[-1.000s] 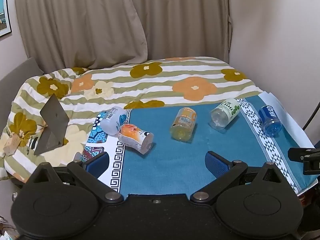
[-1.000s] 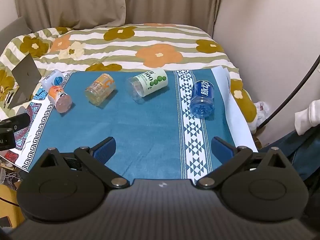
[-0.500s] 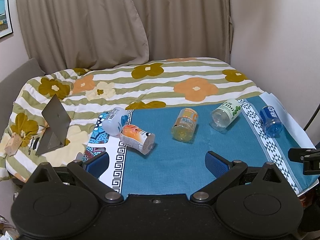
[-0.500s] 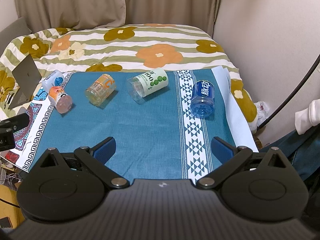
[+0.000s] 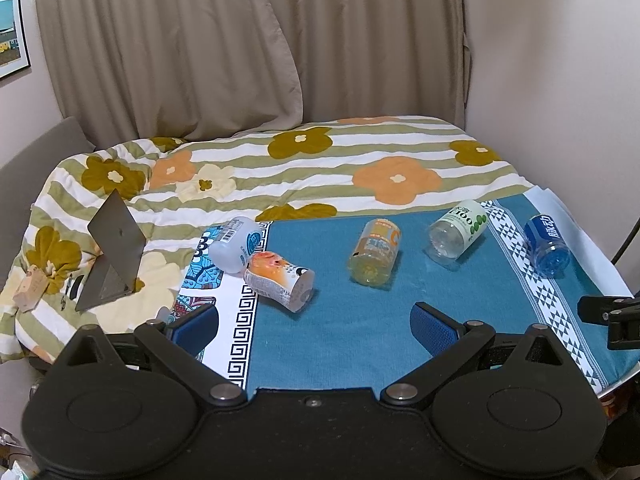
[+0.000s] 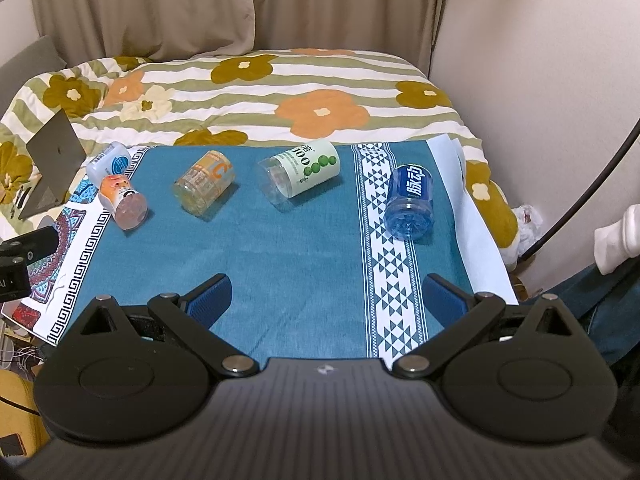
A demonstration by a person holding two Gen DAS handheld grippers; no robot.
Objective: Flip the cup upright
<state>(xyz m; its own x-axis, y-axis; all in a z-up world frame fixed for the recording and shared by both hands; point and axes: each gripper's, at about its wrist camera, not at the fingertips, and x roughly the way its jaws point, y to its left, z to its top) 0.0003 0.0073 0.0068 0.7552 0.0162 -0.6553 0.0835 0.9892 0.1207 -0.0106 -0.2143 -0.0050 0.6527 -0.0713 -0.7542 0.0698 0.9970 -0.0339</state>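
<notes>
Several plastic cups lie on their sides on a blue cloth [image 5: 340, 328] [image 6: 280, 260]: a white-blue one [image 5: 236, 244] [image 6: 109, 166], an orange-white one [image 5: 280, 276] [image 6: 122, 198], a yellow-orange one [image 5: 374, 256] [image 6: 204, 188], a green-dotted one [image 5: 458, 234] [image 6: 302, 174] and a blue one [image 5: 546, 246] [image 6: 410, 202]. My left gripper [image 5: 314, 326] is open and empty, near the cloth's front, short of the orange-white cup. My right gripper [image 6: 326, 300] is open and empty, short of the blue cup.
The cloth lies on a bed with a flowered striped quilt [image 5: 320, 164] [image 6: 260, 92]. A grey folded stand [image 5: 112, 252] [image 6: 50, 164] sits on the quilt at left. Curtains and a wall stand behind and right. The other gripper's edge shows at the right [image 5: 612, 316] and left [image 6: 16, 256].
The left wrist view has tilted up slightly, so the cups sit a little lower in it. The right gripper and the cups have not moved.
</notes>
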